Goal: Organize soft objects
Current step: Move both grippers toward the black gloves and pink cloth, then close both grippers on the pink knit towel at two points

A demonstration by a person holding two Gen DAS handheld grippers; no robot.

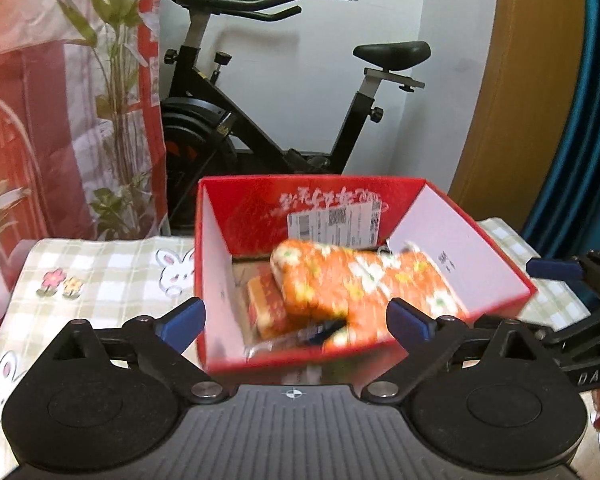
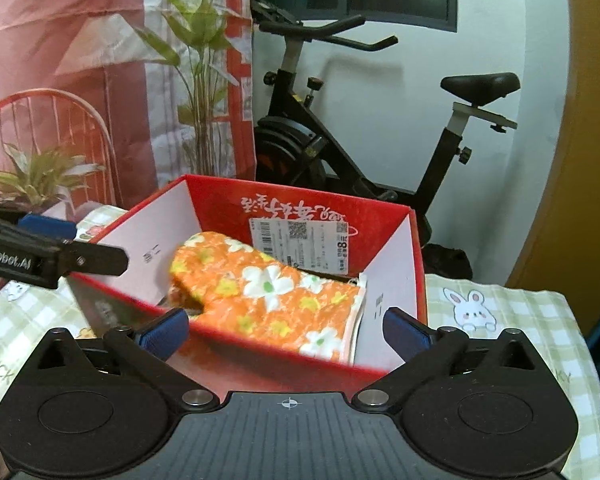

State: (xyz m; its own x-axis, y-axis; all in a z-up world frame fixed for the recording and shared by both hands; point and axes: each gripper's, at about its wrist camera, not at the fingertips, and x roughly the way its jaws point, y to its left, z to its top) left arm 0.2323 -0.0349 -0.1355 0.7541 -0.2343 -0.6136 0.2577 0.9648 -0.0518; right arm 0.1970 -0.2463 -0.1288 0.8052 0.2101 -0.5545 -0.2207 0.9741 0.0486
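Observation:
An orange oven mitt with white and yellow flowers (image 1: 356, 284) lies inside an open red cardboard box (image 1: 260, 204); it is blurred in the left wrist view. It also shows in the right wrist view (image 2: 276, 300), inside the same box (image 2: 300, 200). A smaller orange packet (image 1: 266, 308) lies under it. My left gripper (image 1: 296, 320) is open and empty, its blue pads level with the box's near wall. My right gripper (image 2: 286, 332) is open and empty at the box's near edge.
The box stands on a table with a green checked cloth with rabbits (image 1: 112, 264). An exercise bike (image 2: 340, 148) stands behind the table. Potted plants (image 2: 40, 176) and a red-and-white curtain (image 1: 28, 80) are at the left.

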